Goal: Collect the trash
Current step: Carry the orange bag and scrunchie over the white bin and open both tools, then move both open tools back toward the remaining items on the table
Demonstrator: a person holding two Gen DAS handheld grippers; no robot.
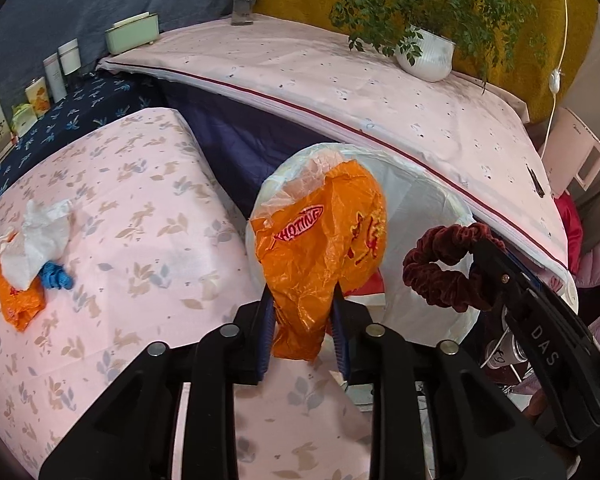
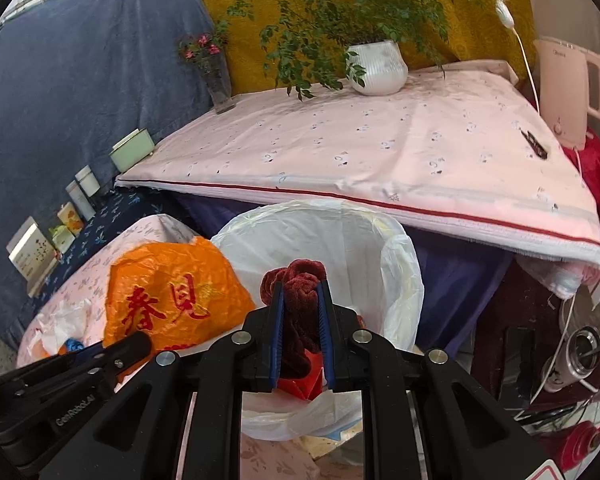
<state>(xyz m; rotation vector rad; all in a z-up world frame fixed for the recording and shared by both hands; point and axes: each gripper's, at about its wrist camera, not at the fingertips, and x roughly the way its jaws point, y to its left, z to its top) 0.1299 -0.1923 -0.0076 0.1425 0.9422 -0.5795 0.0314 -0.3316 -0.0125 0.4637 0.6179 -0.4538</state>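
The pink rabbit-print bench lies at your left, with the white-lined trash bin just beside its edge. Your left gripper hangs an orange plastic bag over the bin's mouth, its fingers set narrowly on either side of the bag. Your right gripper clamps a dark red velvet scrunchie above the bin, fingers close together on it. Crumpled white tissue, another orange scrap and a small blue wad lie together on the bench.
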